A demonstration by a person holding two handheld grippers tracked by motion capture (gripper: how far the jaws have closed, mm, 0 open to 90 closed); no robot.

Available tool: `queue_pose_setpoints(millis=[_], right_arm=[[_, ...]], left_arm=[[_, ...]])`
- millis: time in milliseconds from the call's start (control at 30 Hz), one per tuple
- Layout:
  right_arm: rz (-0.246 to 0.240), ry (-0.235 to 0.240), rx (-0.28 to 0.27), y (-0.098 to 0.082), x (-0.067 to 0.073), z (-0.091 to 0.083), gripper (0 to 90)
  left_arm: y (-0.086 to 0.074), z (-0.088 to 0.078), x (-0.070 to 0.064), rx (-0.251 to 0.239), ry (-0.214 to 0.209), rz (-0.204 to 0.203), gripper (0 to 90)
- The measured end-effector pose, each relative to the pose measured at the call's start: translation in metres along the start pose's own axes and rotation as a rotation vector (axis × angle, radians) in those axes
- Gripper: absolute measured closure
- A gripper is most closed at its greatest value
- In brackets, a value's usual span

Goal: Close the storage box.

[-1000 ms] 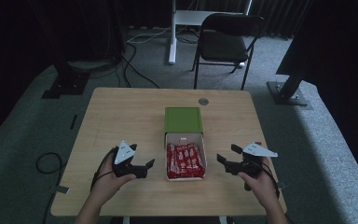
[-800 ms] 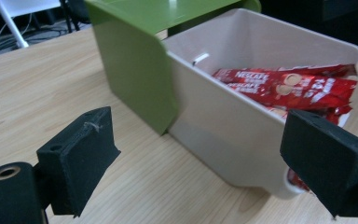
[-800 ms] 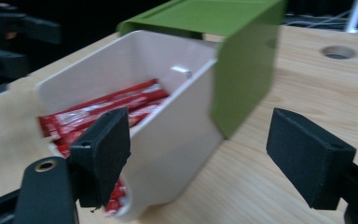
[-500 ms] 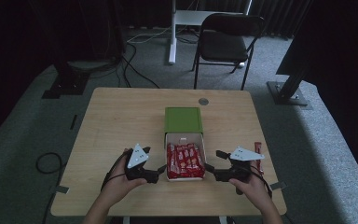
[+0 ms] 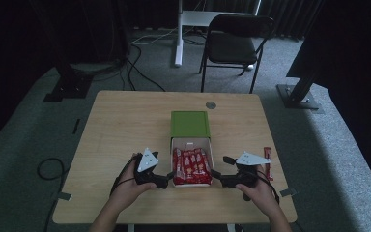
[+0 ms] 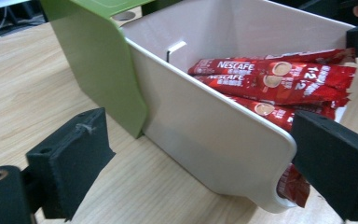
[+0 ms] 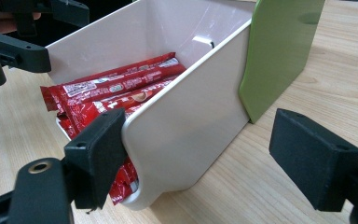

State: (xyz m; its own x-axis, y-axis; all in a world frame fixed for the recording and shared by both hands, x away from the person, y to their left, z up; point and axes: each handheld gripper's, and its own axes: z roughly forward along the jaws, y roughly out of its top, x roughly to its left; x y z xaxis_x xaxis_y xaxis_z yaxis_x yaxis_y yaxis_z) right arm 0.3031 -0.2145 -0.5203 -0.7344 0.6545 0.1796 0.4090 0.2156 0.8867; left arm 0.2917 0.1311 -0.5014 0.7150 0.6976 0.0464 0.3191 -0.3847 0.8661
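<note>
A white tray (image 5: 192, 143) filled with red Nescafe sachets (image 5: 191, 164) is slid halfway out of its green sleeve (image 5: 189, 123) in the middle of the table. My left gripper (image 5: 168, 178) is at the tray's near left corner. In the left gripper view its jaws (image 6: 200, 163) straddle the tray wall (image 6: 205, 126), apart from it; they have just been opening. My right gripper (image 5: 217, 176) is at the near right corner. Its jaws (image 7: 205, 156) also stand wide around the tray wall (image 7: 186, 121), one pad close against the corner, and have just opened a little.
One loose red sachet (image 5: 267, 162) lies on the wooden table (image 5: 125, 130) near its right edge, beside my right hand. A round grommet (image 5: 211, 105) sits behind the green sleeve. A black chair (image 5: 236, 43) stands beyond the table's far side.
Both hands have moved inward toward the tray, bringing the grippers from the open tabletop to the tray's two near corners.
</note>
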Motion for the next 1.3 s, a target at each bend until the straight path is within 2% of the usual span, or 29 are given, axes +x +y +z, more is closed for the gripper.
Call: queue_pose_setpoints(millis=[167, 433, 767, 833, 1167, 1300], right_arm=[[0.004, -0.003, 0.002, 0.003, -0.001, 0.004, 18.4], [0.012, -0.008, 0.009, 0.006, -0.004, 0.008, 17.9], [0.001, -0.023, 0.004, 0.010, -0.009, 0.012, 17.3], [-0.002, -0.028, 0.003, 0.011, -0.010, 0.013, 17.3], [0.018, -0.033, -0.006, 0.012, -0.014, 0.018, 16.3], [0.020, -0.036, -0.006, 0.013, -0.015, 0.019, 15.9]], left_arm=[[0.001, 0.002, 0.004, 0.000, 0.020, -0.003, 6.8], [0.003, 0.005, 0.009, 0.004, 0.019, -0.013, 6.8], [0.008, 0.010, 0.015, 0.018, 0.017, -0.013, 6.8], [0.008, 0.011, 0.016, 0.017, 0.017, -0.024, 6.8], [0.009, 0.015, 0.023, 0.019, 0.025, -0.044, 6.8], [0.012, 0.016, 0.025, 0.024, 0.031, -0.035, 6.8]])
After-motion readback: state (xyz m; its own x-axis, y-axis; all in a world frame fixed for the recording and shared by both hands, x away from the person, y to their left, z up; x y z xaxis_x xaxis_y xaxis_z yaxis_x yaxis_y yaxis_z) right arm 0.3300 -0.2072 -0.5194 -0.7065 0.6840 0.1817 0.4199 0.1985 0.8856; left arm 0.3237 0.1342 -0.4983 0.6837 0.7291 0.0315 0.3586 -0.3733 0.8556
